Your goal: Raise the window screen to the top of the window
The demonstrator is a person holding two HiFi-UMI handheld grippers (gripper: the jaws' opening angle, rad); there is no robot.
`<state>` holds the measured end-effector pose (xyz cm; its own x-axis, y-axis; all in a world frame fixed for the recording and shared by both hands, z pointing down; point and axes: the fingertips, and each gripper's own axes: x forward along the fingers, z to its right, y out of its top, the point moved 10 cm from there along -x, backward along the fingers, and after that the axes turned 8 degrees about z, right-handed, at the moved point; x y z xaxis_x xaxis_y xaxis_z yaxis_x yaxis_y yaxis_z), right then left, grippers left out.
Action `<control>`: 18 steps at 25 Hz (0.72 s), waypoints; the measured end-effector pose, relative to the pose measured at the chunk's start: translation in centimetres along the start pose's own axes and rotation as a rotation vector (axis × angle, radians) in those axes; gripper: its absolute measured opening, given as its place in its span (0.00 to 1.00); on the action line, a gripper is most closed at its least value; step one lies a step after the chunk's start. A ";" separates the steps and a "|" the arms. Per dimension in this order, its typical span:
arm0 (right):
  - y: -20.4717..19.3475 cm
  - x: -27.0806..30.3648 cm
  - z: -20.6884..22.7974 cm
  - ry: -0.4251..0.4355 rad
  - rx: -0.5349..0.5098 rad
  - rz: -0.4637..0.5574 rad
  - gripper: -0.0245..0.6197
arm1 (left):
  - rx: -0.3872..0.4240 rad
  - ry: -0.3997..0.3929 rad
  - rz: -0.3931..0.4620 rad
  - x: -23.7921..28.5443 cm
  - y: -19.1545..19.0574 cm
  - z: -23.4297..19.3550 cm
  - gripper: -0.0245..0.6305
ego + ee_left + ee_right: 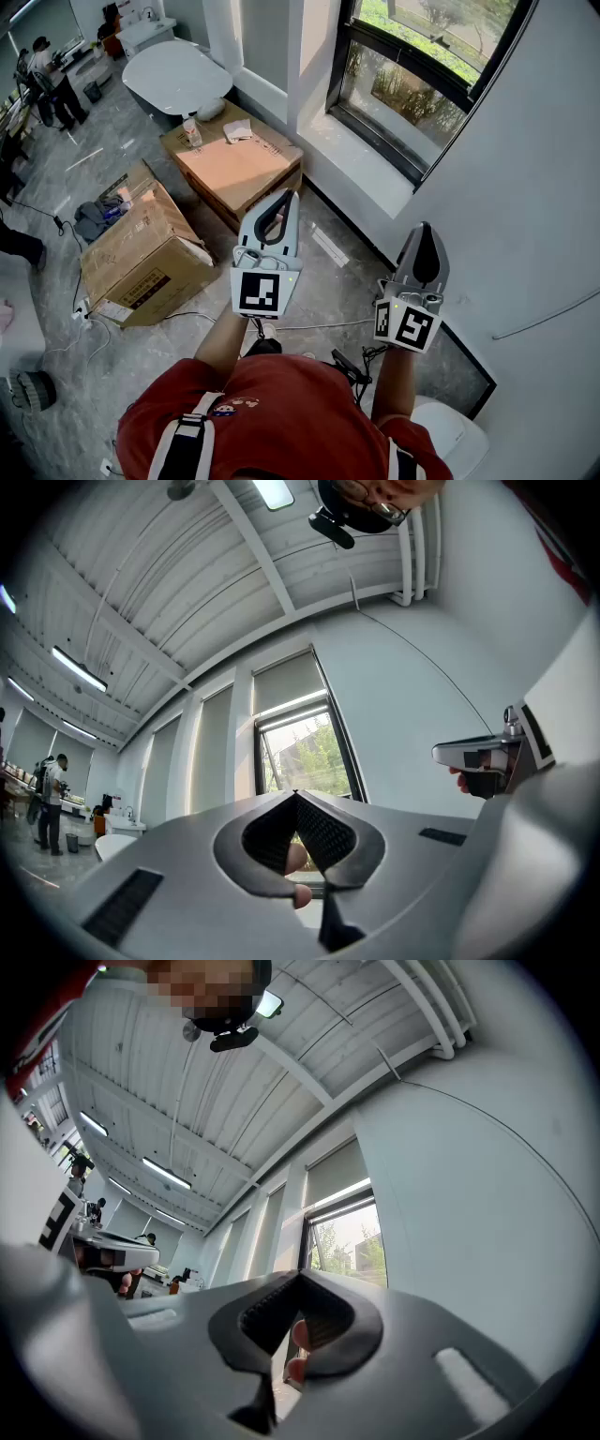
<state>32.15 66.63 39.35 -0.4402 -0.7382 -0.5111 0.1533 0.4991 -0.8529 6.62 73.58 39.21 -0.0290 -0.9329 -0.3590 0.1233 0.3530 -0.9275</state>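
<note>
Seeing the window (pixel 424 82) cut off at upper right, I hold left gripper (pixel 281 197) and right gripper (pixel 425 229) pressed together, empty, tilted upward.

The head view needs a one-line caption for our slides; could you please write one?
Person in red holds the shut left tool and right tool, both empty, beside the window.

Grey window screen (pixel 289 682), part-raised, over upper pt of window (pixel 302 752)
</note>
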 end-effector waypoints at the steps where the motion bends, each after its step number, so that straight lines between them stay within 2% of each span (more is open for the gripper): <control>1: -0.1 0.1 -0.1 0.000 0.000 -0.001 0.05 | -0.002 0.001 0.001 0.1 -0.1 -0.3 0.04; 12: -1.1 1.8 -2.7 0.011 -0.011 -0.018 0.05 | -0.022 0.003 -0.005 0.6 -1.0 -3.2 0.04; 18: -2.2 3.2 -5.4 0.041 0.049 -0.015 0.05 | -0.030 -0.006 -0.016 0.7 -1.9 -5.9 0.04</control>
<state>25.63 65.63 40.19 -0.4787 -0.7258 -0.4941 0.1890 0.4644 -0.8652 0.47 72.65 40.11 -0.0245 -0.9390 -0.3431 0.0932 0.3395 -0.9360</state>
